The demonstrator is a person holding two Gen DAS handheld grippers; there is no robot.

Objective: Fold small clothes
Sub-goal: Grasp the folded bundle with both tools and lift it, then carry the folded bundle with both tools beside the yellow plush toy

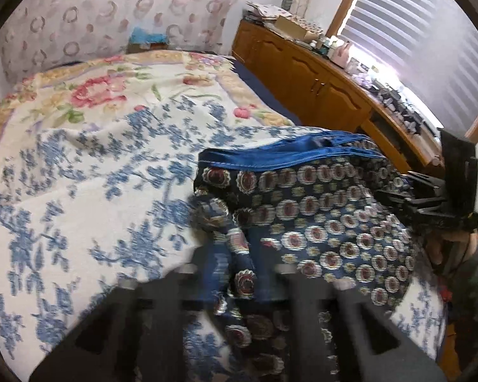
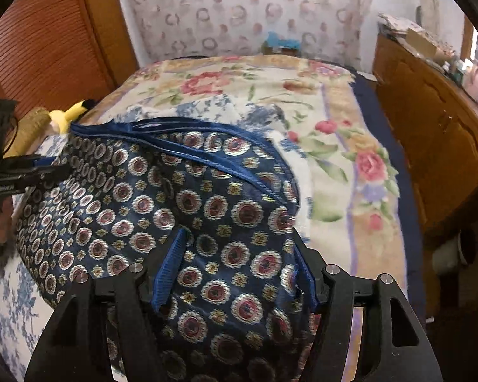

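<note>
A small navy garment (image 1: 318, 216) with round medallion print and a blue waistband lies on the bed; it also fills the right wrist view (image 2: 181, 210). My left gripper (image 1: 235, 273) is open, its blurred fingers either side of a bunched fold of the cloth. My right gripper (image 2: 235, 270) is open, its blue-padded fingers (image 2: 170, 270) spread wide with cloth lying between them. Each gripper shows in the other's view, the right one (image 1: 429, 203) at the garment's right edge, the left one (image 2: 22, 178) at its left edge.
The bed carries a white-and-blue floral cover (image 1: 79, 197) over a rose-print blanket (image 2: 350, 146). A wooden dresser (image 1: 318, 76) with clutter runs along the right, under a window blind. A yellow plush toy (image 2: 67, 114) lies at the bed's left edge beside a wooden louvre door (image 2: 48, 38).
</note>
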